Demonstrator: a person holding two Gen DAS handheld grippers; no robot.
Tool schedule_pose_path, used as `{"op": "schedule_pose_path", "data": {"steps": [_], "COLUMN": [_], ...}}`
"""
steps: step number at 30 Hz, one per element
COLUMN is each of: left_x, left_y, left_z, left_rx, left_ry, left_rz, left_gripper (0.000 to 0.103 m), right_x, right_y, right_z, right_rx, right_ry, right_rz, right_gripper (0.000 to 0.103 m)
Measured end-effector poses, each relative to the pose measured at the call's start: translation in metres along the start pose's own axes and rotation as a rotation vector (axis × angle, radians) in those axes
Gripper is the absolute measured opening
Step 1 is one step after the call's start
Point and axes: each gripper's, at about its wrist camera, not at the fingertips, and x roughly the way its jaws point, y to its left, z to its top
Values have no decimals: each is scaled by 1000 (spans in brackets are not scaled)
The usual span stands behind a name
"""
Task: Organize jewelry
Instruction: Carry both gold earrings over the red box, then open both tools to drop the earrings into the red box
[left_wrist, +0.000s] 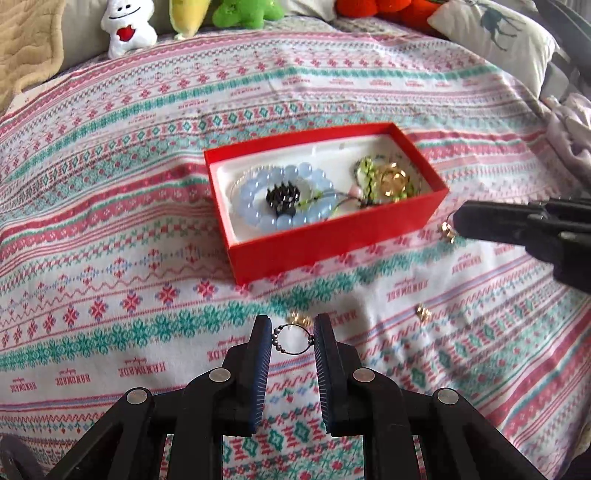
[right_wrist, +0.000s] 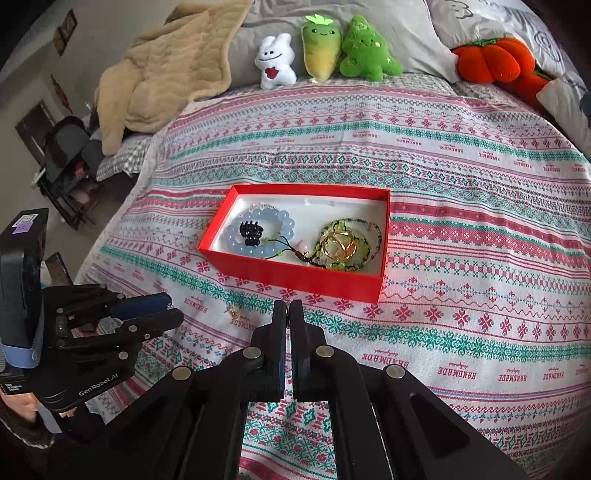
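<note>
A bed fills the room, covered by a striped cloth with pink and green patterns. In the left wrist view, soft toys sit at the far edge. A red box lies in the middle of the cloth. Inside it are a blue bead bracelet, a small black clip, green beads and gold rings.

The left tongs are grasping a thin wire ring with tiny beads between the two fingers, close above the cloth and near the front of the box. A small gold piece lies on the cloth just past the tongs. Another gold piece lies to the right. The right tongs come in from the right, beside the box, with a gold charm at their tip.

To do this step well, I think the left tongs should squeeze softly (the wire looks easy to bend), lift up over the red wall, and let go low inside the box.

In the right wrist view, the right tongs are clenched, with something tiny and thin pinched at the tip; I cannot tell from here what it is. The box sits just ahead. The left tongs are at the left, and a gold piece lies beside them.

The cloth says "HANDMADE" many times. The left tool reads "GenRobot.AI".
</note>
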Motion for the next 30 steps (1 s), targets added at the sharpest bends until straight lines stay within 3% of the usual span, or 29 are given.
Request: {"op": "schedule_pose_path", "data": {"steps": [11,23,30], "left_x": [26,61,51], "left_y": [-3,1,-2], "left_z": [53,67,67], "left_rx": [-125,-221,-212], "left_ry": [-48,-23,-38], "left_rz": [-45,-66,-66], "left_gripper": [18,19,31], "right_x": [8,33,38], "right_y": [-13,-41,-43], "right_z": [31,39,39], "right_rx": [105,192,197], "right_ry": [-28,22,40], "right_rz": [14,-6,0], "right_gripper": [1,2,2]}}
